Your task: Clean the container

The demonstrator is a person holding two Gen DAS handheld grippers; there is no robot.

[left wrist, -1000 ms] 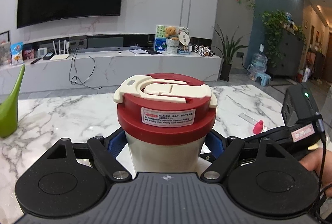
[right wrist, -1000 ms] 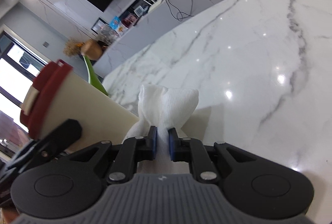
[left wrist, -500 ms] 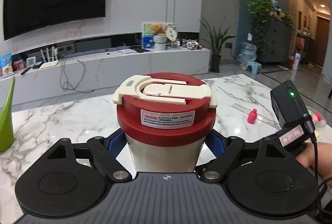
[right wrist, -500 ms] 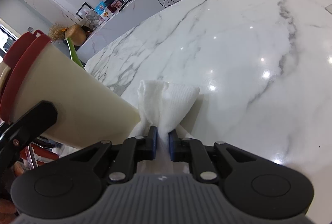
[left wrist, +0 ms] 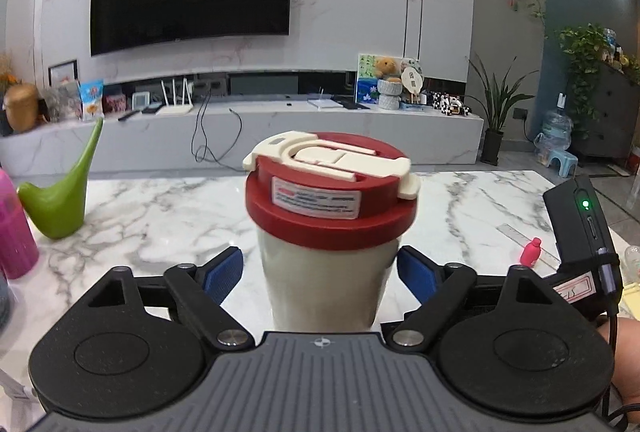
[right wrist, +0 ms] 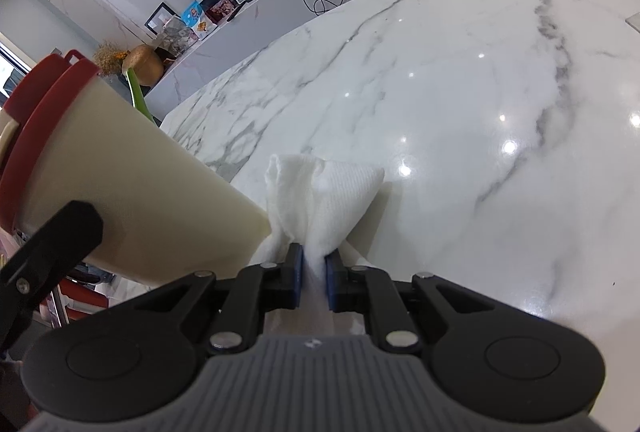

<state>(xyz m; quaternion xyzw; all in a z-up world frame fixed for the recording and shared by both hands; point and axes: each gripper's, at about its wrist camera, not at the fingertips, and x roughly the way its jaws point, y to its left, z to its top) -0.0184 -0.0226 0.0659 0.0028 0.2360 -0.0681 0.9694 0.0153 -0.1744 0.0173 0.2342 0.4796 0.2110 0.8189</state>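
The cream travel mug (left wrist: 326, 280) with red lid (left wrist: 332, 210) stands on the marble tabletop (right wrist: 460, 120) between the closing left claw (left wrist: 320, 270), not yet pinched; looking rigid, smooth and likely slippery, it is best gripped mid-body, while the right claw (right wrist: 313, 274) clenches a soft white cloth (right wrist: 320, 200) beside its base.

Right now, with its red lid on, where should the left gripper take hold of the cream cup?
Grip the cream cup by its plain body below the red lid, coming from the near side, a pad on each flank. The body is smooth, round and upright; the lid flares wider and carries a latch. The left gripper has its jaws closing either side of the body.
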